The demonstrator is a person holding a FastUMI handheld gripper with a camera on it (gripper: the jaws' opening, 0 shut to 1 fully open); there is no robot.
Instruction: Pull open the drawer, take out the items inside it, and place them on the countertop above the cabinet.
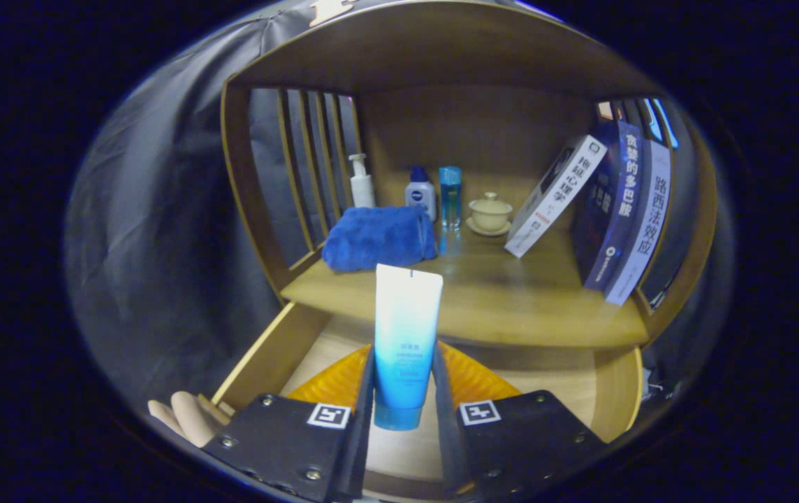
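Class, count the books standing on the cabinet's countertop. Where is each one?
3. A white book leans beside the lidded cup; two blue books lean against the right slats. More may hide behind. The claw grips the tube.

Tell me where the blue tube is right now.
The blue tube stands upright, clamped between the tongs, above the open drawer, just before the countertop edge.
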